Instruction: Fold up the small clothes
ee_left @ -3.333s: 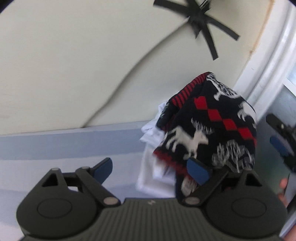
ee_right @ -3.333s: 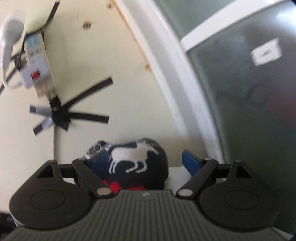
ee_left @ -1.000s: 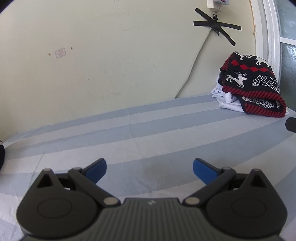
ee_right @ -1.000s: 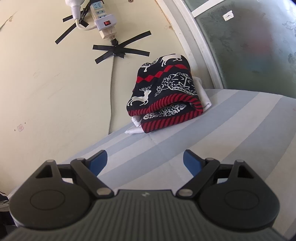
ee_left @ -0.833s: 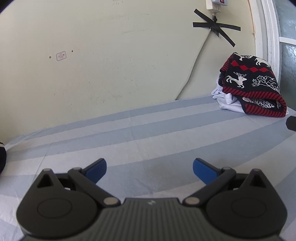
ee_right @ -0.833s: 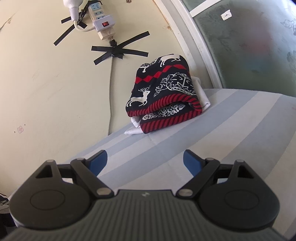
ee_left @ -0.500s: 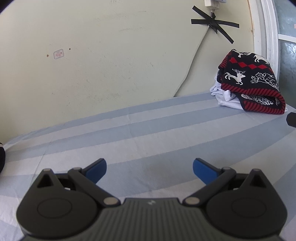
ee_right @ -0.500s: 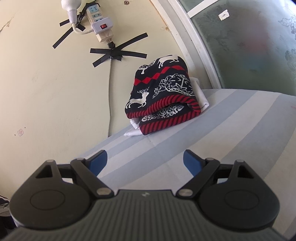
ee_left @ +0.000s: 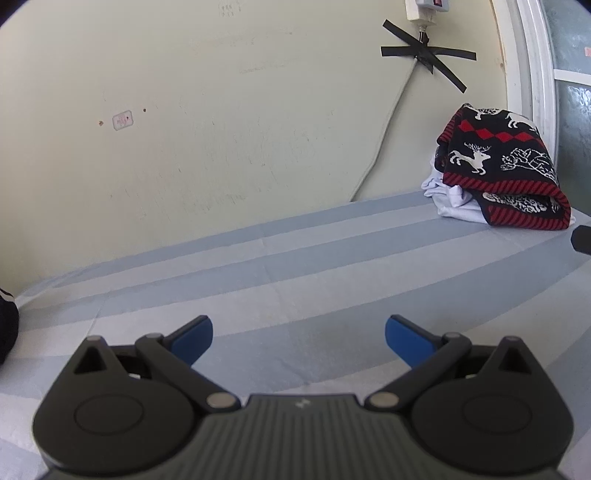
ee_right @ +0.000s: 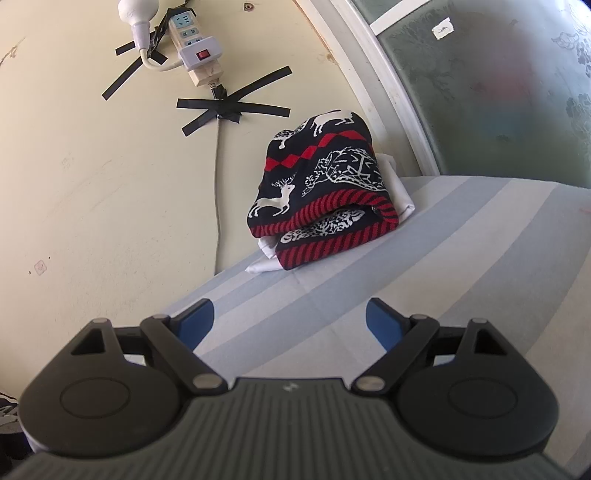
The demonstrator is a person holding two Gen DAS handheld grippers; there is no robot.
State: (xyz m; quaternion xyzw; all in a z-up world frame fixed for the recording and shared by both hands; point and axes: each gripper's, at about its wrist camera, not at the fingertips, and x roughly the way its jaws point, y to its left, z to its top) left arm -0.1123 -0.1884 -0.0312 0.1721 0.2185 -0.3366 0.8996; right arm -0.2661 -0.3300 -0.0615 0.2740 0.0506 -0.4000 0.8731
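both hand-held grippers, left [ee_left: 298, 334] and right [ee_right: 290, 320], gape empty; folded reindeer sweater [ee_right: 322, 192] stacked on white garment [ee_left: 448, 199], apparently done.

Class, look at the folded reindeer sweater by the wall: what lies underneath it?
A white garment pokes out beneath the reindeer sweater, on the striped sheet. How much white cloth lies there, or how many pieces, is covered.

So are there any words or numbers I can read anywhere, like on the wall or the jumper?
None can be read.
Small sticker on the wall: pinkish marks, too small to read.
Faint scribbles high on the wall: too faint to read.
White label on the window glass: dark marks, too blurred to read.
Reindeer jumper: only pictures and patterns, no words.
Power strip: no readable lettering.
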